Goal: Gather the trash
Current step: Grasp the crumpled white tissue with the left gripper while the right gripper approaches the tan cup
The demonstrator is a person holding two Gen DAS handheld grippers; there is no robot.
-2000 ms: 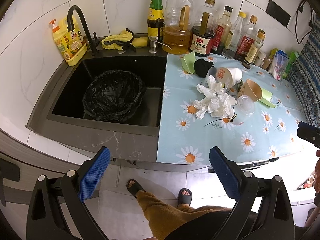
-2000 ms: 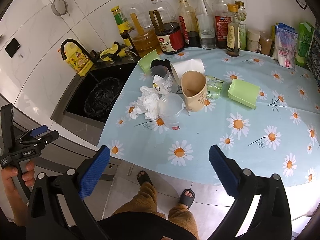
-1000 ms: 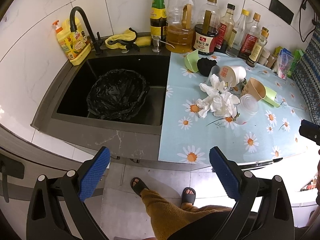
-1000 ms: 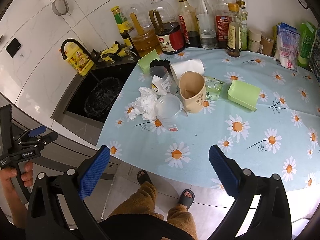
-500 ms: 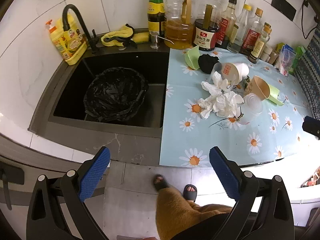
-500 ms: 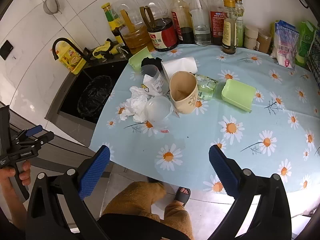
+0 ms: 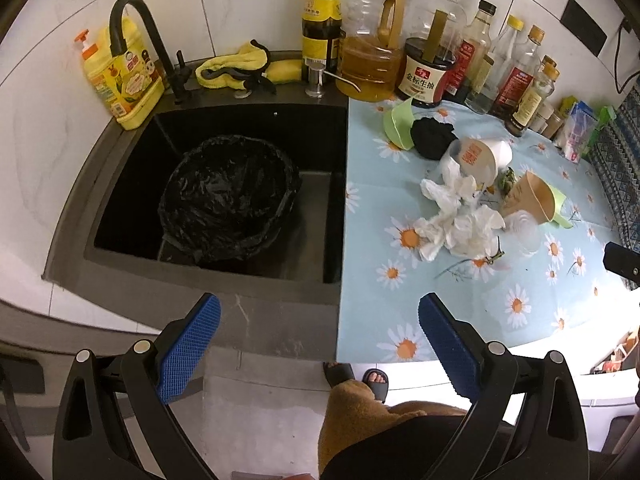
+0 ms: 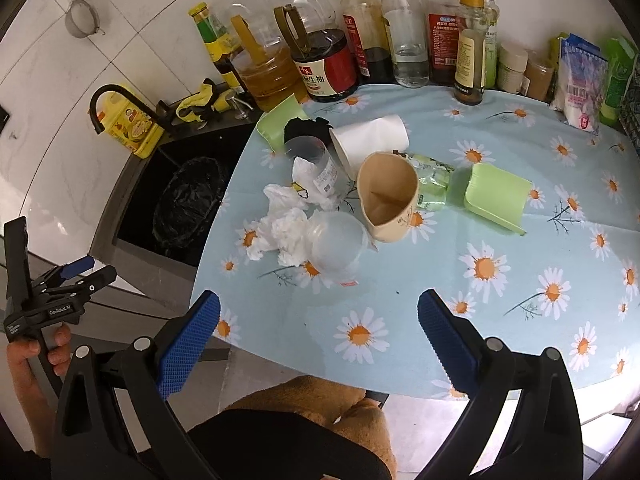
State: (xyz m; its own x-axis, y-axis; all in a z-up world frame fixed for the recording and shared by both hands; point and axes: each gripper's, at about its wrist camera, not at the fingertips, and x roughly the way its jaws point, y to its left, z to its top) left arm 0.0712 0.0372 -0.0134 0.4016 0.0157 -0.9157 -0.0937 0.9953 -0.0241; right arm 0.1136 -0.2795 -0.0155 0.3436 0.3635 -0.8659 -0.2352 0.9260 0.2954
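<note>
Crumpled white tissues (image 8: 280, 232) lie heaped on the worktop, touching a clear plastic cup (image 8: 336, 246) on its side. A tan paper cup (image 8: 386, 200) and a white paper cup (image 8: 370, 140) lie tipped over just behind. A black-lined bin (image 7: 230, 196) stands open in the sink.

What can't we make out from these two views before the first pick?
- Trash bag in the sink: its inside is black on black in both views, so its contents are unreadable.
- Green packet: mostly hidden behind the tan cup in the right view; in the left view barely visible.
- Right gripper: cut off by the left view's edge.
- Small print on the clear cup: too small to read.
</note>
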